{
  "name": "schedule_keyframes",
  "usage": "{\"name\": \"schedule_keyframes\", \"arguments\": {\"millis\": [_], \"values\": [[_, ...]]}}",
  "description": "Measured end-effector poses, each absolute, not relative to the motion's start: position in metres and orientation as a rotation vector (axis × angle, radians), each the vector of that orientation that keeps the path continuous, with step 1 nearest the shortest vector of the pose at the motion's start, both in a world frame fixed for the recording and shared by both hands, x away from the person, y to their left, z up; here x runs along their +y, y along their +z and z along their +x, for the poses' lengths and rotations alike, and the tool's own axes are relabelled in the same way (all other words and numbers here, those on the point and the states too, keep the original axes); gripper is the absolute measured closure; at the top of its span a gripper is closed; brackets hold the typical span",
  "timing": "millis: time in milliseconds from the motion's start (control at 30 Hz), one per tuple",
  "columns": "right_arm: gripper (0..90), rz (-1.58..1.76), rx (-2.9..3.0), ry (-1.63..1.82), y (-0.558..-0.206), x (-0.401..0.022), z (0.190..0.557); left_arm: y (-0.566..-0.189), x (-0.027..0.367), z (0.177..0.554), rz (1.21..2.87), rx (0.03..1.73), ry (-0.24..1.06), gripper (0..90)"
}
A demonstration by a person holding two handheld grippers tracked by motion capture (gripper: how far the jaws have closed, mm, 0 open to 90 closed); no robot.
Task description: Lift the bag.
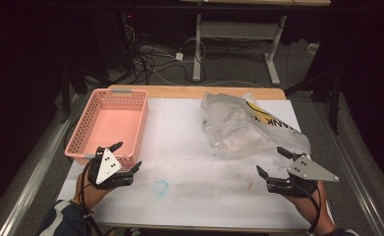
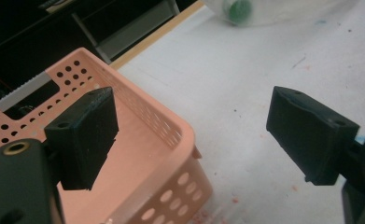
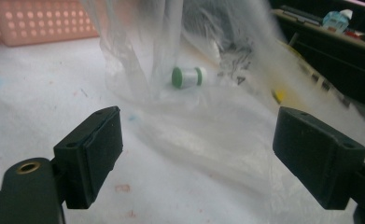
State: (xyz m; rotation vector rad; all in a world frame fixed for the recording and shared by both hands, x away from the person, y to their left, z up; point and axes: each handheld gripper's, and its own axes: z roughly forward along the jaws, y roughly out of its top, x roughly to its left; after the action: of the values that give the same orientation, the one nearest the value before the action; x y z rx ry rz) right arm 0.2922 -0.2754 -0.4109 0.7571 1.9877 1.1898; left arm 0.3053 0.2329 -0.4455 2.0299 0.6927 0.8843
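A pink perforated basket point(image 1: 113, 123) stands at the table's left with nothing showing inside it. A crumpled clear plastic bag point(image 1: 243, 125) with yellow and black print lies at the right. Inside the bag lies a small clear spool with green ends point(image 3: 188, 77); its green end point(image 2: 238, 8) also appears far off in the left gripper view. My left gripper point(image 1: 127, 155) hangs open at the basket's near right corner point(image 2: 171, 130), one jaw over the basket, the other over the table. My right gripper point(image 1: 270, 160) stands open just short of the bag point(image 3: 208, 116), holding nothing.
A white sheet point(image 1: 189, 162) covers the wooden table, with a blue scribble point(image 1: 161, 187) near the front. Beyond the table are a desk frame point(image 1: 199, 44) and floor cables. A small bottle point(image 3: 336, 19) sits on a dark shelf to the right.
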Motion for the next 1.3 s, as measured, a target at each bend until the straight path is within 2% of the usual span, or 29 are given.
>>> {"name": "schedule_keyframes", "arguments": {"millis": [333, 1300], "values": [[17.1, 0.782, 2.03, 1.164, -0.441, -0.284, 0.285, -0.454, 0.23, 0.295, 2.063, 0.7, 0.859, 16.4], [16.9, 0.76, 2.043, 1.166, -0.442, -0.279, 0.287, -0.457, 0.228, 0.3, 2.087, 0.689, 0.836, 16.4]]}}
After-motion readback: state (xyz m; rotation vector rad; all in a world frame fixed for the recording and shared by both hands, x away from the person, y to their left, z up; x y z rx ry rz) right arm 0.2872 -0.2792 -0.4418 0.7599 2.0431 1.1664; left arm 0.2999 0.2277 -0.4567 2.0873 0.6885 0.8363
